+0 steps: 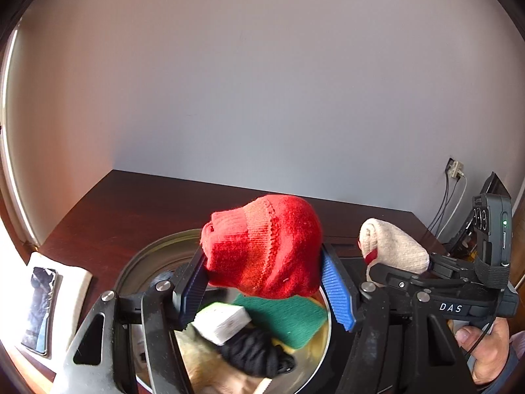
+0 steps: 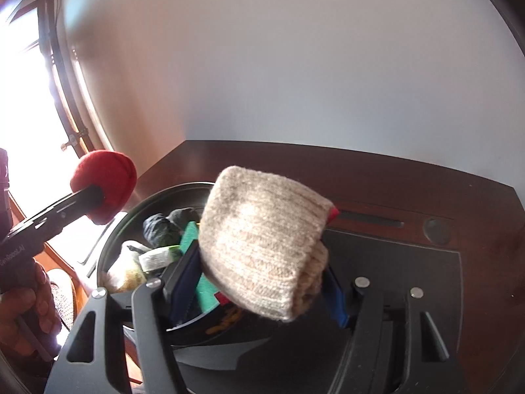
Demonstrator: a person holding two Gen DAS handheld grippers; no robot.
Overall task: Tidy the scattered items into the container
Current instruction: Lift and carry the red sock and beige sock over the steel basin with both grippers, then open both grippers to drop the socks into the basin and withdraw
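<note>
Black gripper frames fill the bottom of both wrist views.

Left gripper (image 1: 264,287): jaws clamped on a red knit bundle (image 1: 262,246), blue ribbed pads pressed into its two sides. Bundle is rolled, with bands of brighter and paler red; its long axis runs across the jaws, and a puckered end points up and left. It hangs in the air over the container.

Right gripper (image 2: 262,282): jaws clamped on a beige knit bundle (image 2: 262,239), ribbed, oatmeal-coloured, with a speck of red trim at its right edge. Rounded closed end points up and left; long axis tilts from upper left to lower right. It is likewise held aloft, above the container's near right edge.

Container (image 1: 147,256): round metal basin on a dark wooden table (image 1: 131,203). Contents partly hidden by the bundles and fingers: green cloth (image 1: 288,318), black knit roll (image 1: 256,354), small white block (image 1: 223,321), tan fabric, not identifiable.

Surroundings: phone (image 1: 41,308) lying on a white pad at the table's left edge; black mat (image 2: 393,262) right of the basin; wall socket with cables (image 1: 454,169) at far right; plain pale wall behind. A hand (image 1: 489,351) grips the right gripper's handle.
</note>
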